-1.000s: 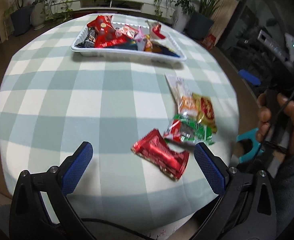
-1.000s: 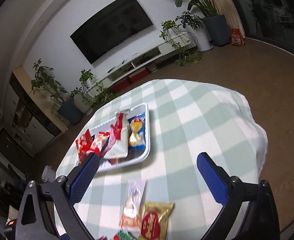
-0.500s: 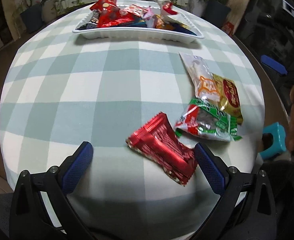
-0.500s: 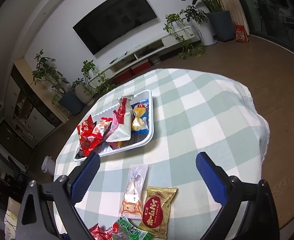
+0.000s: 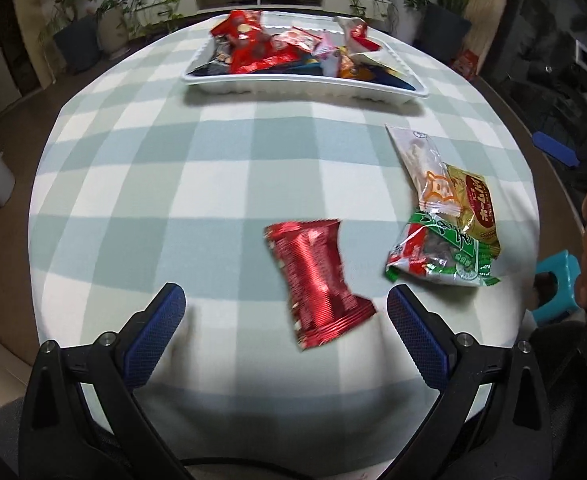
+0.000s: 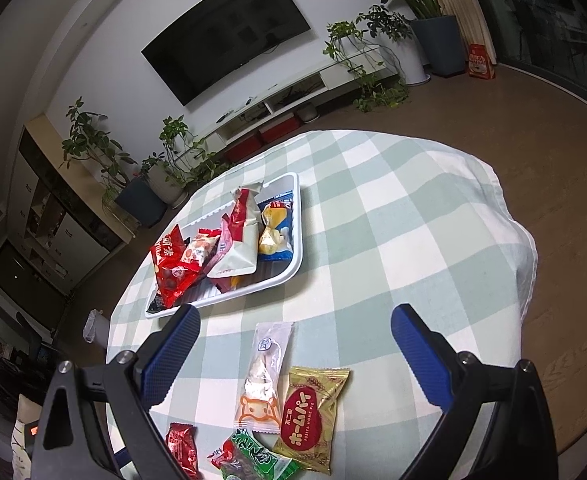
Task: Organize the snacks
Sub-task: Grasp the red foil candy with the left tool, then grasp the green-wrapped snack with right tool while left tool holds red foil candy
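A red foil snack packet (image 5: 317, 280) lies on the checked tablecloth just ahead of my open, empty left gripper (image 5: 285, 306). To its right lie a green packet (image 5: 441, 258), a gold packet (image 5: 475, 204) and a clear packet (image 5: 425, 168). A white tray (image 5: 305, 82) full of snacks sits at the far side. My right gripper (image 6: 295, 332) is open and empty above the clear packet (image 6: 267, 372) and gold packet (image 6: 311, 414); the tray (image 6: 293, 268) lies beyond, and the red packet (image 6: 181, 446) and green packet (image 6: 257, 458) show at the bottom edge.
The round table's edge (image 6: 525, 248) drops off to the right onto a wooden floor. A teal stool (image 5: 555, 286) stands beside the table near the hand holding the right gripper. Potted plants (image 6: 421, 12) and a TV unit line the far wall.
My left gripper has swung round toward the red packet, which now lies between its fingers' line. My right gripper has lowered, bringing the loose packets further into view.
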Motion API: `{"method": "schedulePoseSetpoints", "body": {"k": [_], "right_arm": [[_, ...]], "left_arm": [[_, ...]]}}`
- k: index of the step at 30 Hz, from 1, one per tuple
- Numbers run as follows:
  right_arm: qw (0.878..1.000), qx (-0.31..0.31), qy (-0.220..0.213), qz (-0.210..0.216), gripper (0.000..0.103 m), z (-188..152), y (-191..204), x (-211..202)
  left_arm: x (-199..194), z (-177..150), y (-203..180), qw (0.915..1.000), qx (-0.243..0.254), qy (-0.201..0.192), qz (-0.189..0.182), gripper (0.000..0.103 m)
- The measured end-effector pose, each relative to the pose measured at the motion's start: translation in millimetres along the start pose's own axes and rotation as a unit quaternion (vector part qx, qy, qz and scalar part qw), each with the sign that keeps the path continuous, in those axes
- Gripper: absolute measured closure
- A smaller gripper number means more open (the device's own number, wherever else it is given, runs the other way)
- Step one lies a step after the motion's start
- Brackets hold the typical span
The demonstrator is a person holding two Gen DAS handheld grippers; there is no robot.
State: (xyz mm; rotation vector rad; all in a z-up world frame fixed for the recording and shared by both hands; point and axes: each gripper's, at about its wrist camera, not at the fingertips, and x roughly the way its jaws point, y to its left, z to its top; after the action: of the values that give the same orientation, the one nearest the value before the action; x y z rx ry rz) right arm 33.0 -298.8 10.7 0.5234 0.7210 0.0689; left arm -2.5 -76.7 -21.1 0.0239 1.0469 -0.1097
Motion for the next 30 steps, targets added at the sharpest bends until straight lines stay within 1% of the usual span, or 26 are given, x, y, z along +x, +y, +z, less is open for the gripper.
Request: {"method": "schedulePoseSetpoints", "body": {"k": [2, 3, 5, 6, 8, 9, 10, 11, 12, 14, 16, 18, 21, 22, 24, 27, 29, 30], "right_arm": [[1.000, -0.003, 0.002, -0.002, 0.004, -0.6, 1.3, 0.7], [1.000, -0.004, 0.003, -0.002, 0.004, -0.4, 1.9, 1.0], [1.000, -0.008, 0.006, -0.004, 0.004, -1.2, 3.0, 2.0], [1.000, -0.009, 0.007, -0.004, 0.006, -1.3, 3.8, 2.4], [1.000, -0.014, 0.009, -0.005, 0.007, -1.9, 4.1, 2.4], [1.000, -0.015, 0.009, -0.006, 0.008, -1.8, 3.9, 2.0], [1.000, -0.016, 0.010, -0.007, 0.009, -2.2, 3.7, 1.7], [1.000, -0.017, 0.011, -0.006, 0.012, -2.3, 3.1, 1.3], [1.000, -0.018, 0.013, -0.004, 0.016, -2.7, 2.9, 0.9], [1.000, -0.025, 0.019, -0.001, 0.021, -7.4, 4.4, -2.0], [0.999, -0.038, 0.025, 0.005, 0.024, -17.0, 8.6, -7.6], [0.998, -0.057, 0.031, 0.009, 0.025, -28.8, 15.2, -14.2], [0.994, -0.105, 0.037, 0.008, 0.027, -48.2, 30.9, -24.1], [0.991, -0.125, 0.037, 0.012, 0.027, -55.4, 37.2, -27.9], [0.985, -0.161, 0.051, 0.019, 0.027, -71.7, 48.8, -30.6], [0.971, -0.227, 0.077, -0.005, 0.030, -98.0, 68.0, -26.1], [0.955, -0.281, 0.089, -0.027, 0.034, -117.6, 83.4, -20.3], [0.951, -0.294, 0.094, -0.031, 0.036, -122.7, 86.8, -18.5]], "left_arm": [[7.9, 3.7, -3.4, 0.9998, 0.012, -0.005, 0.012, 0.001], [13.6, 4.7, -2.3, 0.9997, 0.013, 0.001, 0.018, 0.002], [22.2, 6.3, 6.5, 0.9999, 0.000, 0.010, 0.009, 0.023], [20.8, 6.3, 9.3, 0.9999, 0.003, 0.000, 0.012, 0.026], [19.7, 6.7, 12.5, 0.9999, 0.007, -0.003, 0.010, 0.037], [19.7, 7.4, 14.4, 0.9999, 0.007, -0.004, 0.008, 0.039], [19.5, 8.2, 15.3, 0.9999, 0.010, -0.005, 0.005, 0.042], [19.4, 8.3, 15.2, 0.9999, 0.015, -0.007, 0.004, 0.048], [19.0, 8.4, 15.0, 0.9998, 0.019, -0.008, 0.001, 0.051], [18.7, 8.7, 13.9, 0.9995, 0.031, -0.009, -0.005, 0.062], [18.0, 7.7, 12.7, 0.9989, 0.044, -0.009, -0.010, 0.069], [17.1, 6.2, 14.8, 0.9984, 0.053, -0.008, -0.019, 0.070], [14.9, 5.1, 24.0, 0.9977, 0.051, -0.005, -0.044, 0.070], [14.1, 4.5, 28.3, 0.9975, 0.048, -0.005, -0.051, 0.071], [12.1, 1.7, 38.5, 0.9968, 0.041, -0.008, -0.068, 0.071], [9.2, -3.3, 55.2, 0.9945, 0.022, -0.017, -0.101, 0.071], [8.0, -3.8, 60.5, 0.9936, 0.015, -0.020, -0.110, 0.071], [7.9, -4.3, 61.6, 0.9931, 0.013, -0.021, -0.114, 0.071]]}}
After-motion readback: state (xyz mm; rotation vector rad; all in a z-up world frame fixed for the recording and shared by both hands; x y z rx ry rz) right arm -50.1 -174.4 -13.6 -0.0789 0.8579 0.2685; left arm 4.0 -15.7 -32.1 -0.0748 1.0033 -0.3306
